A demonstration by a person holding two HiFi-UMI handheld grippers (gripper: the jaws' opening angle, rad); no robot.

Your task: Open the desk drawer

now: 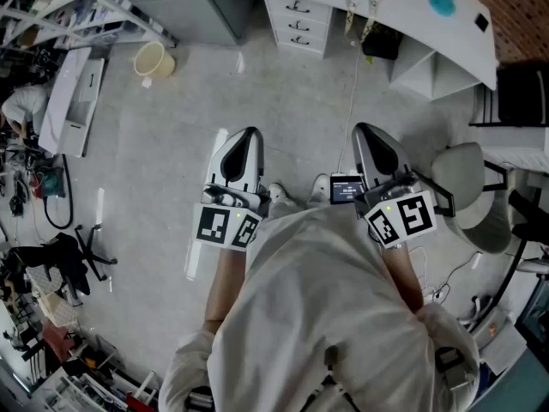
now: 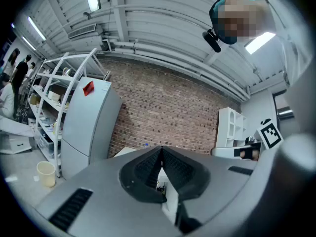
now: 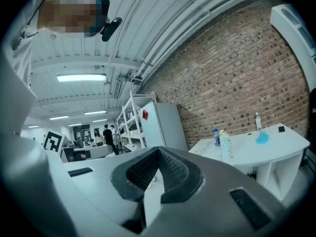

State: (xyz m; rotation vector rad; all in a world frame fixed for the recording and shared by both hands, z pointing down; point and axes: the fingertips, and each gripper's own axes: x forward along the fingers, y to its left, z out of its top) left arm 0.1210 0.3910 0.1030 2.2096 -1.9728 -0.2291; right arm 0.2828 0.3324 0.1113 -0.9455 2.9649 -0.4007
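The white desk (image 1: 412, 11) stands at the far right, several steps ahead of me, seen also in the right gripper view (image 3: 261, 149). Under its left end is a white drawer unit (image 1: 298, 17) with three shut drawers and dark handles. My left gripper (image 1: 248, 136) and right gripper (image 1: 365, 130) are held side by side at waist height over the bare floor, well short of the drawers. Both point level, with the jaws pressed together and nothing between them: left gripper (image 2: 161, 150), right gripper (image 3: 158, 152).
A grey chair (image 1: 470, 197) stands close on my right. A pale bucket (image 1: 153, 59) sits on the floor at the far left beside a grey cabinet (image 2: 88, 125). Shelving and clutter (image 1: 39, 187) line the left side. A cable (image 1: 353, 84) runs across the floor towards the desk.
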